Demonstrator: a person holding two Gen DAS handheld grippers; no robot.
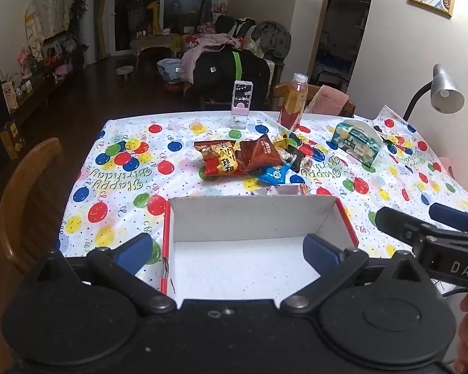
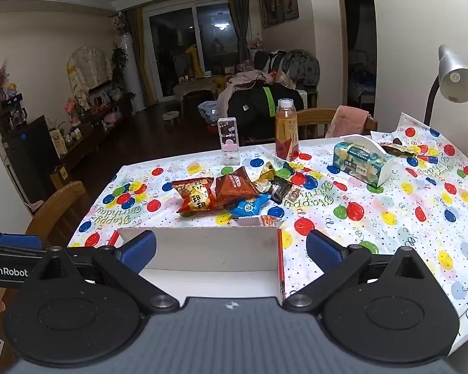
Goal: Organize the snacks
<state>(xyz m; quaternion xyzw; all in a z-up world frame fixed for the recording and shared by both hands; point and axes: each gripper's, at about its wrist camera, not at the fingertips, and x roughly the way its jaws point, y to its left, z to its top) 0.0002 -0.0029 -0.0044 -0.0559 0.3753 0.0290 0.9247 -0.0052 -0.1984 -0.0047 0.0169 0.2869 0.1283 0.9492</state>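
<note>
Left gripper (image 1: pixel 229 249): fingers spread wide, nothing between the blue pads; it hangs over the open white box (image 1: pixel 255 218), one pad over each side wall.
Right gripper (image 2: pixel 231 251): fingers likewise set wide apart and holding nothing; left pad over the box interior, right pad outside the red-edged right wall, above the balloon-print tablecloth (image 2: pixel 390 212).
Box: open-topped, white inside, red outer edges, interior bare; directly below and ahead of both sets of fingers.
Snack pile (image 1: pixel 252 159): on the cloth beyond the box's far wall, well ahead of the fingertips.
Pile contents: red-and-yellow packet (image 2: pixel 196 198) at left, brown packet (image 2: pixel 235 185) touching it, blue packet (image 2: pixel 249 207) nearest the box, small gold and dark wrappers (image 2: pixel 276 184) at right.
Small packet (image 2: pixel 265 220): lying against the far wall of the box, partly hidden.
Beyond the pile: juice bottle (image 2: pixel 286 134) and clear pink-based case (image 2: pixel 229 141), both upright.
Ahead-right of fingers: tissue pack (image 2: pixel 362 163) in a white holder; desk lamp (image 2: pixel 455 74) at the table's edge.
</note>
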